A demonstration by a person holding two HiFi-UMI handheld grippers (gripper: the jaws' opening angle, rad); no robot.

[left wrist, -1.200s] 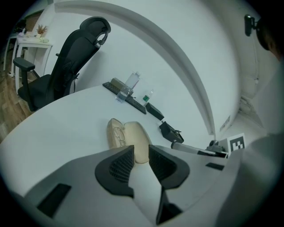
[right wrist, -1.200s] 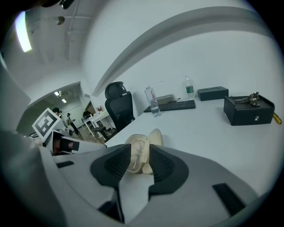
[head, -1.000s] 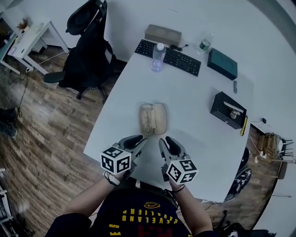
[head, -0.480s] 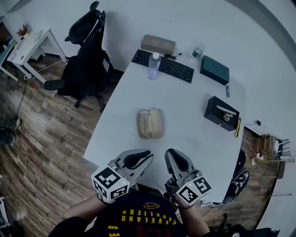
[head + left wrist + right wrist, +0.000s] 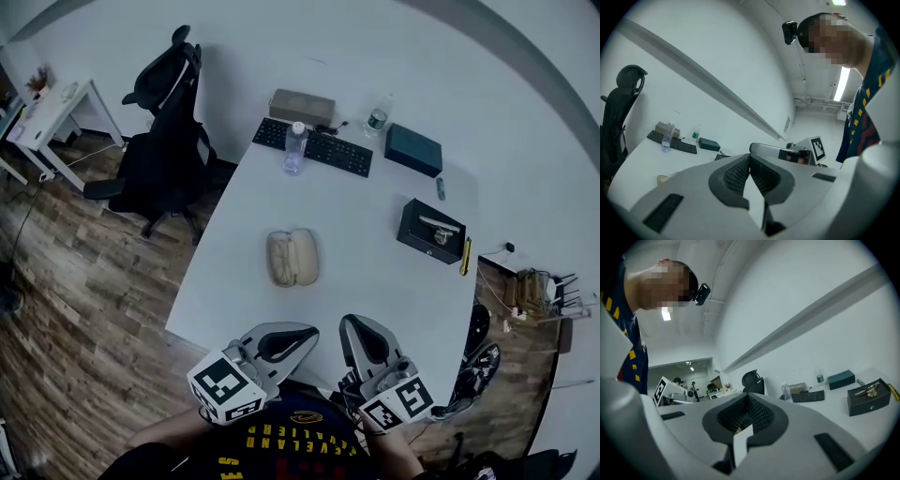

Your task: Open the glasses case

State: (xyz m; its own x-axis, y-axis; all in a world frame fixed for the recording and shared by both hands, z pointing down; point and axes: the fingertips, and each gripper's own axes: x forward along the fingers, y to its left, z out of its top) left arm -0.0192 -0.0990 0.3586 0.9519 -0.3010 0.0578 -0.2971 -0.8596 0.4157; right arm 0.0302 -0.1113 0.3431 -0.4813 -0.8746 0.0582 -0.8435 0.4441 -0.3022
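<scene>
While glasses case (image 5: pixel 292 258) lies open on table (image 5: pixel 375 286), left tool (image 5: pixel 312 332), right tool (image 5: pixel 350 324) just closed, both empty.

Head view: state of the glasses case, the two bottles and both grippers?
glasses case: open, halves lying flat, apart from both grippers.
clear water bottle: upright, cap on.
green-label bottle: upright.
left gripper: jaws just closed, shut, nothing between them.
right gripper: jaws just closed, shut, nothing between them.
</scene>
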